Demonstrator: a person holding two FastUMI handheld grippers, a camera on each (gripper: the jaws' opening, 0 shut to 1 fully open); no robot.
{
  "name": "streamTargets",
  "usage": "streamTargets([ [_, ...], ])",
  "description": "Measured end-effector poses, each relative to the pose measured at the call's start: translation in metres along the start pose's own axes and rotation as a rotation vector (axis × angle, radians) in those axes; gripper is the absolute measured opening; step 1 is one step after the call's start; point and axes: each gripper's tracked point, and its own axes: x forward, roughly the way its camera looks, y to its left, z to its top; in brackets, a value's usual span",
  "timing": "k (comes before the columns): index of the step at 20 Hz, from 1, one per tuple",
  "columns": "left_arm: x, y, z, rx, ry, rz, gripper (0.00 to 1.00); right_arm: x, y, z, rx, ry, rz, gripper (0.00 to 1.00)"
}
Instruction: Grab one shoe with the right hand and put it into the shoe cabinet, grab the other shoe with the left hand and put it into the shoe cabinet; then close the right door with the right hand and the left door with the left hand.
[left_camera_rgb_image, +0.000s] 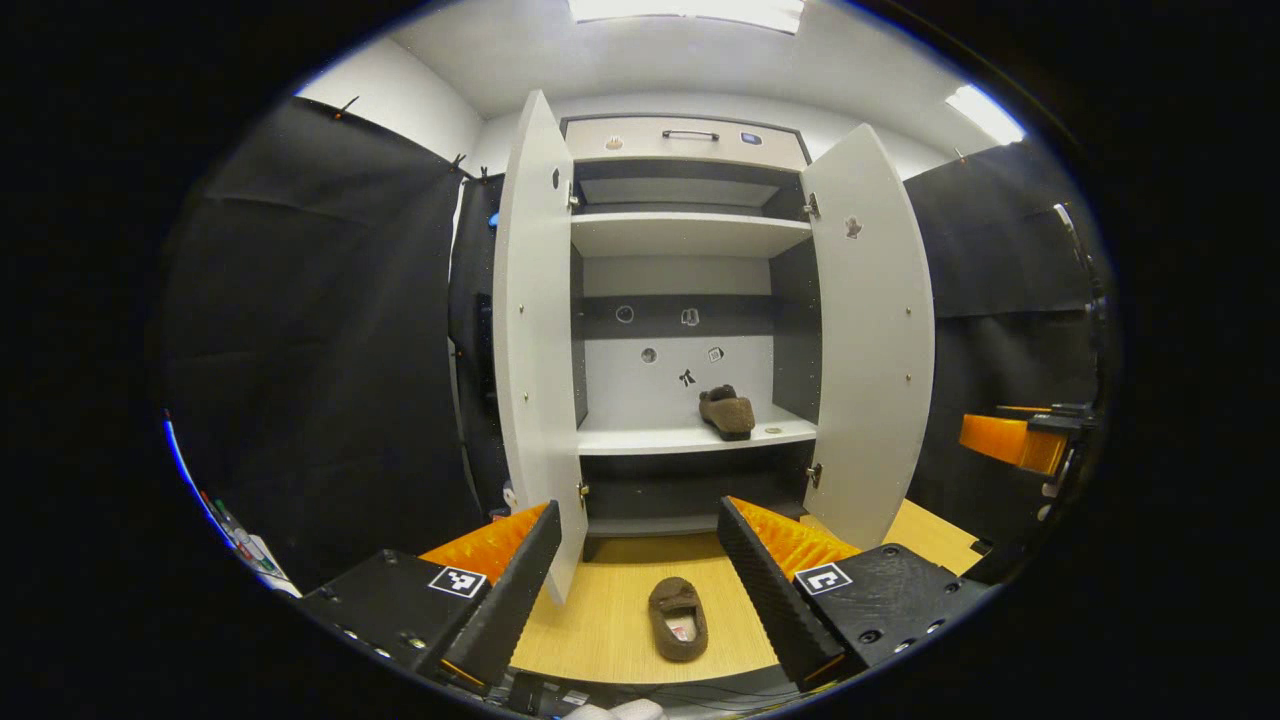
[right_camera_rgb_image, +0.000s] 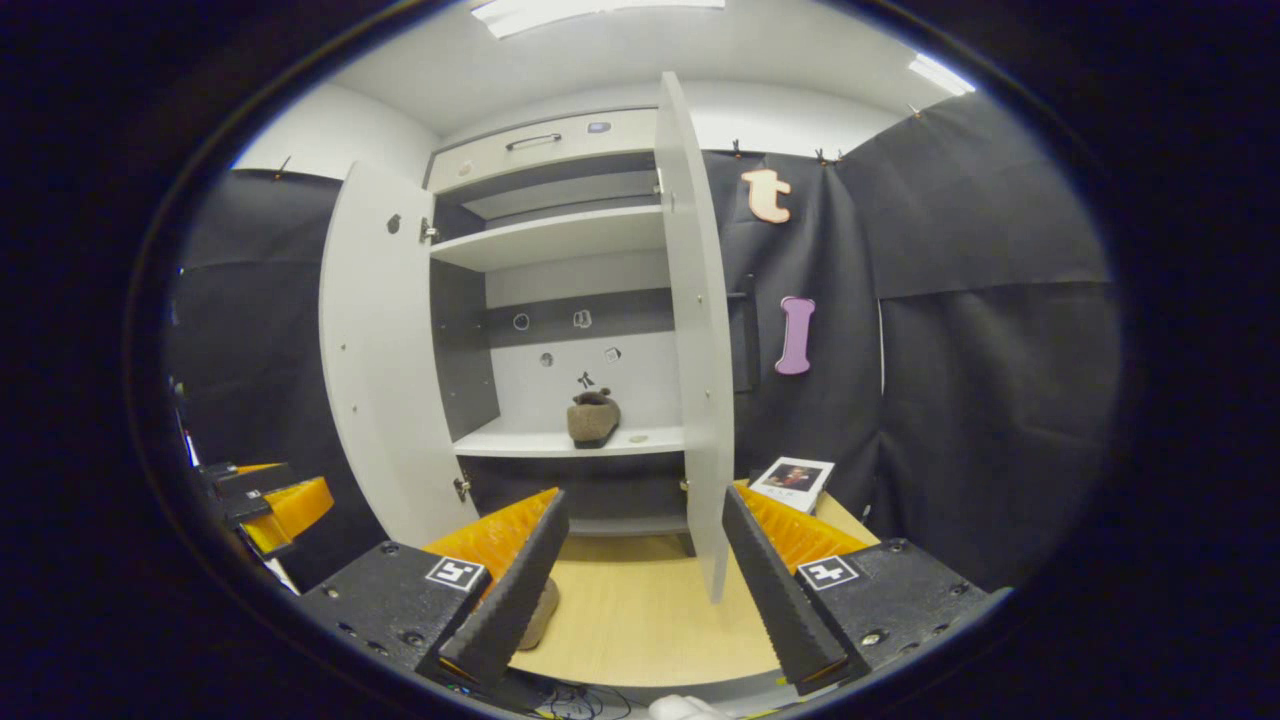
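Observation:
The shoe cabinet (left_camera_rgb_image: 690, 230) stands with both doors open: left door (left_camera_rgb_image: 535, 340), right door (left_camera_rgb_image: 870, 330). One brown shoe (left_camera_rgb_image: 727, 412) rests on the right part of the white shelf (left_camera_rgb_image: 640, 438). The other brown shoe (left_camera_rgb_image: 678, 618) lies on the wooden surface in front, toe toward the cabinet. My left gripper (left_camera_rgb_image: 637, 505) is open above that shoe, with nothing between its fingers. My right gripper (right_camera_rgb_image: 644, 493) is open and empty, facing the cabinet beside the right door (right_camera_rgb_image: 695, 330). The shelf shoe (right_camera_rgb_image: 593, 417) is ahead of it; the lower shoe (right_camera_rgb_image: 540, 612) is partly hidden by its left finger.
The right gripper (left_camera_rgb_image: 1020, 440) appears at the right edge of the left gripper view. The left gripper (right_camera_rgb_image: 270, 500) is at the left of the right gripper view. A small book (right_camera_rgb_image: 792, 478) lies on the wooden surface (right_camera_rgb_image: 640, 610) right of the cabinet. Black cloth walls close both sides.

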Motion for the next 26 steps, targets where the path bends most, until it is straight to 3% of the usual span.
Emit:
streamTargets([
  [5,0.039,-0.007,-0.060,0.015,0.087,-0.021,0.96,-0.003,-0.017,-0.012,-0.028,0.047,-0.031,0.99],
  [13,0.109,-0.008,-0.224,-0.014,0.370,-0.058,0.96,-0.006,-0.046,-0.036,-0.043,0.139,-0.117,0.99],
  [18,0.147,0.005,-0.295,-0.013,0.512,-0.050,0.96,-0.007,-0.062,-0.049,-0.036,0.187,-0.158,0.99],
  [26,0.213,0.015,-0.359,-0.021,0.601,-0.039,0.97,-0.002,-0.072,-0.062,-0.026,0.246,-0.192,0.99],
])
